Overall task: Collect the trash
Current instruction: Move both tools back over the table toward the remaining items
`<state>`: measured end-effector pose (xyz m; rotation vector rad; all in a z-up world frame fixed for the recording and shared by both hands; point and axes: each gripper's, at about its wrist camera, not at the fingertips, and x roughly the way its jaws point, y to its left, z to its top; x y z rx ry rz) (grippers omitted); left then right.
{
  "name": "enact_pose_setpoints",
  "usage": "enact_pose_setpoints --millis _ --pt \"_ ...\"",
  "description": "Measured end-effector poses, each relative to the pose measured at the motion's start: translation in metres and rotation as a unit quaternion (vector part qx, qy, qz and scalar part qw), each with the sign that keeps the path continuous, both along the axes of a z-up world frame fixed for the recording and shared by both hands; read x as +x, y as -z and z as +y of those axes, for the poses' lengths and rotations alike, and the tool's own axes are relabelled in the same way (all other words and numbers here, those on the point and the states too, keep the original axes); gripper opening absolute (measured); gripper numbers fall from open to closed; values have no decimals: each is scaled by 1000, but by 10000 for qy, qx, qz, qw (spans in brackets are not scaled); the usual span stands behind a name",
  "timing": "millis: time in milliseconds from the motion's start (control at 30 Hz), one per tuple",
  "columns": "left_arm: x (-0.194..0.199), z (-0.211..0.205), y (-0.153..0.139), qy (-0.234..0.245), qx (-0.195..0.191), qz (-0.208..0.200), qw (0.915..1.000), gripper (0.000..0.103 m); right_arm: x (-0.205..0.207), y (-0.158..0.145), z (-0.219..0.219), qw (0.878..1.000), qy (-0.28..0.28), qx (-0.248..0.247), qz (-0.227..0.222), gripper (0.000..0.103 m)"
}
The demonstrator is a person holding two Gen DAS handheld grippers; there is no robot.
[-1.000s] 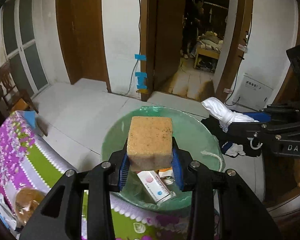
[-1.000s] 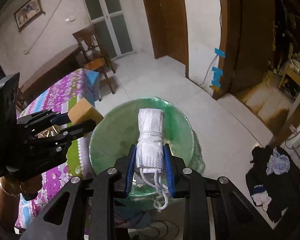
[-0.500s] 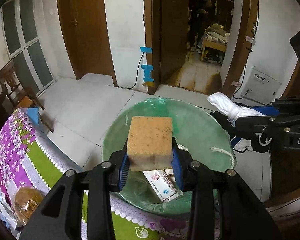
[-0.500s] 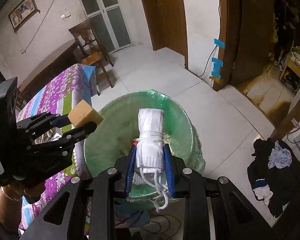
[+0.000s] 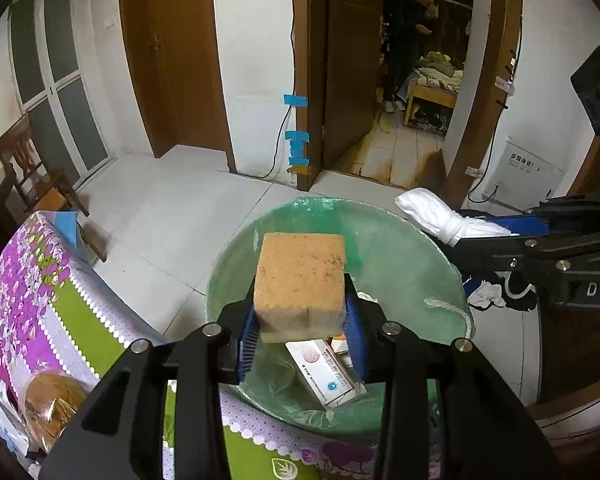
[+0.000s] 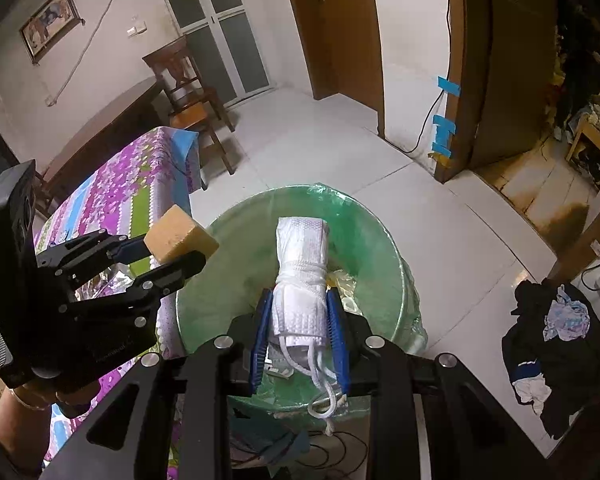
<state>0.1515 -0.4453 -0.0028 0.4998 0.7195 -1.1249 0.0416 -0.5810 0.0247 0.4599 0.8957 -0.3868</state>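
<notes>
The tan rectangular sponge block (image 5: pixel 302 280) and the rolled white cloth bundle (image 6: pixel 301 280), each pinched by 1 gripper's blue fingers (image 5: pixel 246 344), hang over the green-lined round bin (image 5: pixel 440 264), whose rim could bounce an off-centre drop onto the floor.

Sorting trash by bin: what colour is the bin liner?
Translucent green liner, clearest in the right wrist view.

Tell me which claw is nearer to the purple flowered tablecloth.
Left. The left claw, shut on the sponge, is just beside the tablecloth; the right claw, gripping the white cloth roll, is over the green bin.
</notes>
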Motion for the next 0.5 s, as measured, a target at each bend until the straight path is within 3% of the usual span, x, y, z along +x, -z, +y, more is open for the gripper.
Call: enact_pose_setpoints --millis 33,67,133,400,500 --pt "1 0 1 -38 8 29 10000 39 2 1 -1 10000 12 21 10 33" --pt "2 0 2 -55 15 57 10000 50 2 3 -2 10000 62 38 30 42" --pt "2 2 1 -124 -36 -12 9999 60 0 7 -6 9999 118 61 37 43" --pt "-5 8 1 -253 -38 -318 9992 61 -12 12 -10 9998 212 61 -6 43" --pt "-10 12 -2 -388 -81 -604 9974 61 -14 11 -8 9997 230 -3 -38 43"
